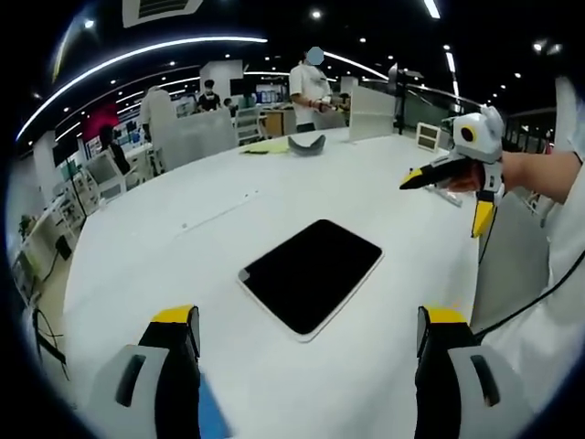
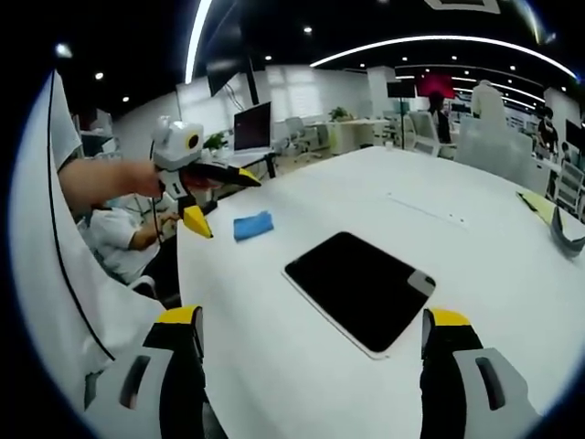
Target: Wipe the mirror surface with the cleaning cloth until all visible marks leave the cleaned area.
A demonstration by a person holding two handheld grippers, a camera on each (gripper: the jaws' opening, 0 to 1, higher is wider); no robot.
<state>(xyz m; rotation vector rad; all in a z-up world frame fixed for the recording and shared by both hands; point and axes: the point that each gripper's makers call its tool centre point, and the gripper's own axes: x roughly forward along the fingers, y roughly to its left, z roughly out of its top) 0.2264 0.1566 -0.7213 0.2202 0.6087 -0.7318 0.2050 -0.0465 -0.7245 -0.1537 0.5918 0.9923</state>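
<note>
A: Where is the mirror?

B: The flat rectangular dark-faced mirror with a thin pale edge [image 1: 311, 274] lies on the broad white table [image 1: 183, 265], ahead of the left gripper [image 1: 309, 352] and between its two yellow-tipped jaws as that view frames it. In the right gripper view the same mirror [image 2: 358, 288] sits ahead of the right gripper [image 2: 311, 352].

A: And the cloth?

B: A small crumpled blue cleaning cloth [image 2: 252, 225] rests on the table near its edge, well apart from the mirror. Nothing touches it.

A: How do the jaws stand?

B: On the left gripper they are spread wide with nothing between them, raised above the table. The right gripper's jaws are likewise wide apart and empty. Each gripper appears in the other's view, held in a hand, its yellow tips splayed.

A: Anything else on the table?

B: A curved grey object [image 1: 307, 144] and a yellow sheet [image 1: 267, 145] lie at the far end. People stand beyond, among desks and chairs.
</note>
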